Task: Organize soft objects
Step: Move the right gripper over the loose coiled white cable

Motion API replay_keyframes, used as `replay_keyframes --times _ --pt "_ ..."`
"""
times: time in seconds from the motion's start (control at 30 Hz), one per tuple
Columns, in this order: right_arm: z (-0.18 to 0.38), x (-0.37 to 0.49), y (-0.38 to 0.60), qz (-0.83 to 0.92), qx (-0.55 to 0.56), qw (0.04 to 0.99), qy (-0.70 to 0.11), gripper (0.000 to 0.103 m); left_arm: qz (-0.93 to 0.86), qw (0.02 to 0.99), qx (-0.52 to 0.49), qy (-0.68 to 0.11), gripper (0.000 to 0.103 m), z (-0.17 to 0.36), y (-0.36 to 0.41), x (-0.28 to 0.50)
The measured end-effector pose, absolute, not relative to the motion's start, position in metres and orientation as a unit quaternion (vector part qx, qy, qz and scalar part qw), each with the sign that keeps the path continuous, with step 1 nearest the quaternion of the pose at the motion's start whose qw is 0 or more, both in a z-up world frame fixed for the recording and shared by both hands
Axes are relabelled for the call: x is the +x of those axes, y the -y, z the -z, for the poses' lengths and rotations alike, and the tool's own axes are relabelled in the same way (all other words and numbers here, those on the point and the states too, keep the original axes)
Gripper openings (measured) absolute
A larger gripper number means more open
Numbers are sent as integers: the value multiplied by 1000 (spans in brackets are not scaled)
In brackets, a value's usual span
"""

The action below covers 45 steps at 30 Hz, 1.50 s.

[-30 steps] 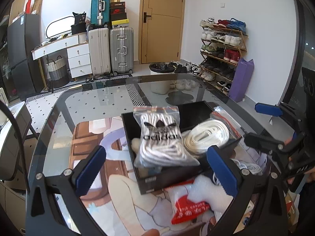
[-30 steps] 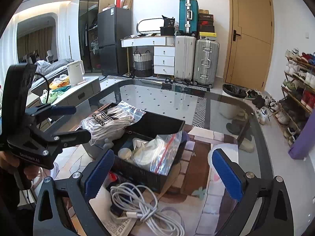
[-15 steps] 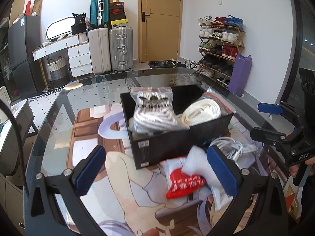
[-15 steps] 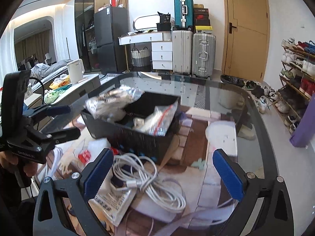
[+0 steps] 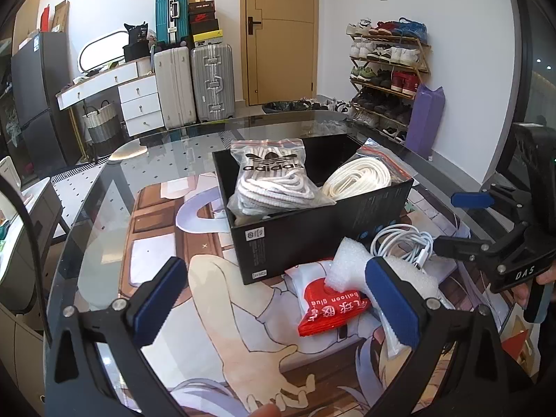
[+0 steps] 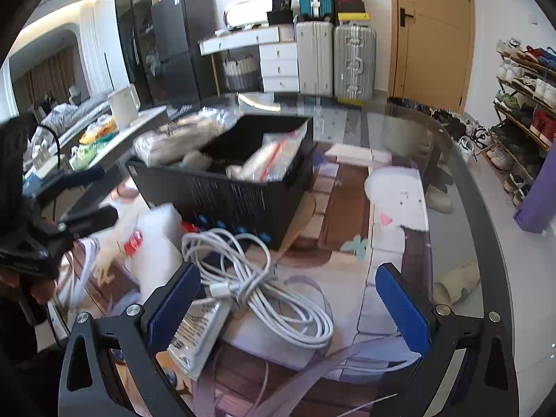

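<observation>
A black box sits on the table ahead of me, open. Inside, at left, a clear adidas bag of white laces leans upright; at right lies a bag of coiled white strap. Near the box: white foam on a red packet, and a white cable coiled just right.
</observation>
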State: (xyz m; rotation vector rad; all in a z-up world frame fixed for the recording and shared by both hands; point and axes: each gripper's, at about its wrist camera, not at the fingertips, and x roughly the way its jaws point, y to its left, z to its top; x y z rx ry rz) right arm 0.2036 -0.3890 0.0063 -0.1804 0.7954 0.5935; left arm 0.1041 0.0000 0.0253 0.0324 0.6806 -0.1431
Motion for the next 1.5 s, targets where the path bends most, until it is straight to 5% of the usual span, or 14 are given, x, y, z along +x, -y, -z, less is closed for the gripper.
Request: replay_keyframes --times 0.7,1.5 --pt "22 218 402 -257 -136 855 -429 102 67 937 18 -342 103 -20 0 107" --pt "24 229 398 -265 -28 858 -439 102 70 936 24 -345 103 -19 2 106"
